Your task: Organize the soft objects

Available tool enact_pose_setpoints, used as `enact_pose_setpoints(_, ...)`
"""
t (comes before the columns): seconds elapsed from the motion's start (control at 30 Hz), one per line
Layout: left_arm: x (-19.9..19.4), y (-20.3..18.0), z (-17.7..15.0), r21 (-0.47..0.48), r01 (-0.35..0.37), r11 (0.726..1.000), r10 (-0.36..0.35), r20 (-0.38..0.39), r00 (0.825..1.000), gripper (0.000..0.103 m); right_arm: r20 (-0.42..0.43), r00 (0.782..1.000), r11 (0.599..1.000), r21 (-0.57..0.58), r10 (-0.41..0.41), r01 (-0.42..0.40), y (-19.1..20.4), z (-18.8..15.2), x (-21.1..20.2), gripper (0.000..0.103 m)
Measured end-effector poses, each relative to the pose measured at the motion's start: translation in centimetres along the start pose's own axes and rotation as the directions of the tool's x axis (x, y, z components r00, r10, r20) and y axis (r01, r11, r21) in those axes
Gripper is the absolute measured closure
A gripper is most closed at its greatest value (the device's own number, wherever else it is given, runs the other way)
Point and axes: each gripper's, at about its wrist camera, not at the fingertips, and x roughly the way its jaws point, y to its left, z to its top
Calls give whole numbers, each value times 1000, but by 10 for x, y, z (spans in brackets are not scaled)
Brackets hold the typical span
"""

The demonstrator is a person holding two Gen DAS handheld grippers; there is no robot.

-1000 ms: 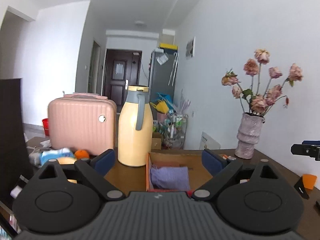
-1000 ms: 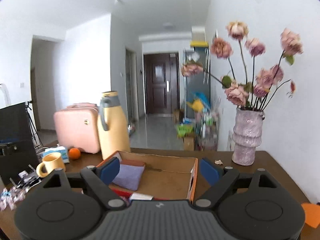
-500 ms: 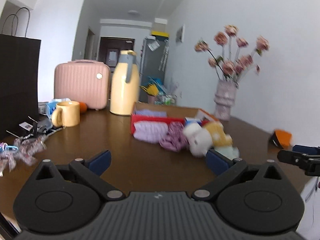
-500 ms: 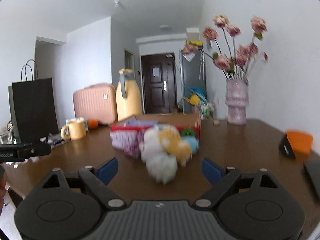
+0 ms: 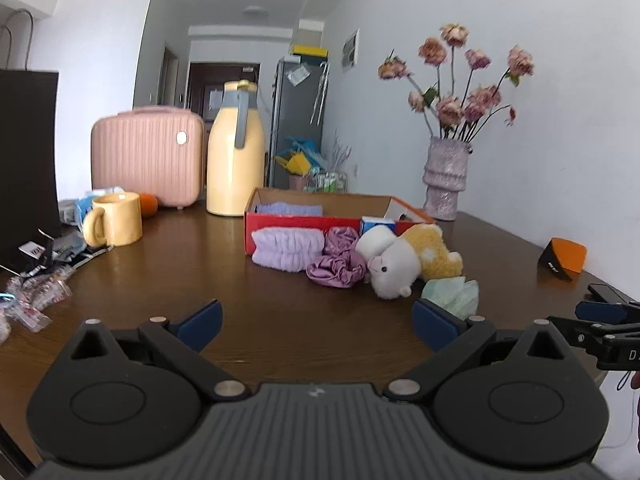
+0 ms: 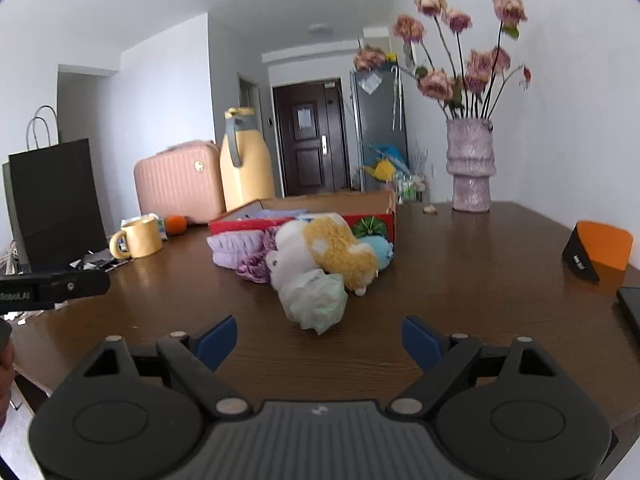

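A red cardboard box [image 5: 304, 227] [image 6: 372, 216] stands mid-table with a folded lavender cloth [image 5: 289, 209] inside. In front of it lie a lavender fuzzy headband [image 5: 286, 249] [image 6: 234, 249], a purple satin scrunchie [image 5: 338, 266] [image 6: 253, 269], a white and yellow plush toy [image 5: 404, 259] [image 6: 320, 252], a pale green soft bundle [image 5: 452, 294] [image 6: 318, 300] and a blue plush [image 6: 380, 250]. My left gripper [image 5: 316, 322] is open and empty, short of the pile. My right gripper [image 6: 320, 338] is open and empty, just before the green bundle.
On the brown table [image 5: 180, 272] stand a yellow mug [image 5: 116, 224], a yellow thermos jug [image 5: 236, 152], a pink case [image 5: 146, 156], a black paper bag [image 5: 26, 160] and a flower vase [image 5: 444, 178] [image 6: 470, 164]. An orange-black object [image 6: 598, 250] sits right. Wrappers [image 5: 32, 296] lie left.
Both grippers have pulled back from over the box toward the table's near edge. The soft pile in front of the box has come into view. Both stay open.
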Motion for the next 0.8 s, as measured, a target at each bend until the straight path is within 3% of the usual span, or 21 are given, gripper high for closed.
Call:
enact_pose_setpoints(0.1, 25, 5, 9, -19, 1, 1000, -2, -24, 1000, 0, -24, 1000, 1000, 14, 19, -19, -4, 11, 18, 19)
enact_pose_setpoints(0.17, 46, 15, 21, -43, -11, 999, 10, -26, 1000, 0, -36, 998, 998, 22, 55, -54, -2, 23, 34, 28)
enact_pose_setpoints(0.23, 69, 32, 35, -80, -38, 996, 36, -24, 999, 1, -33, 994, 993, 66, 100, -98, 1, 36, 55, 29)
enact_pose_setpoints(0.3, 95, 51, 50, -117, -47, 992, 44, -35, 998, 8, -42, 989, 985, 105, 140, -135, 7, 46, 82, 33)
enact_pose_setpoints(0.37, 131, 70, 66, -129, -53, 990, 45, -64, 997, 15, -62, 983, 977, 140, 172, -162, 19, 57, 116, 48)
enact_pose_setpoints(0.43, 166, 81, 78, -123, -77, 989, 67, -85, 994, 21, -67, 974, 966, 158, 216, -203, 35, 67, 151, 56)
enact_pose_setpoints(0.53, 220, 93, 91, -156, -35, 987, 13, -143, 990, 30, -71, 971, 963, 163, 228, -214, 56, 84, 200, 61)
enact_pose_setpoints(0.57, 235, 96, 92, -172, -32, 985, 2, -171, 985, 38, -70, 973, 964, 165, 222, -208, 61, 90, 217, 61)
enact_pose_setpoints(0.63, 259, 103, 92, -197, -26, 980, -18, -218, 976, 44, -105, 977, 972, 161, 187, -169, 71, 97, 251, 61)
enact_pose_setpoints(0.73, 274, 114, 83, -234, 4, 972, -67, -261, 963, 60, -146, 977, 979, 152, 159, -136, 80, 103, 289, 65)
enact_pose_setpoints(0.8, 278, 123, 78, -285, 42, 958, -122, -269, 955, 87, -150, 980, 982, 156, 129, -105, 81, 103, 304, 66)
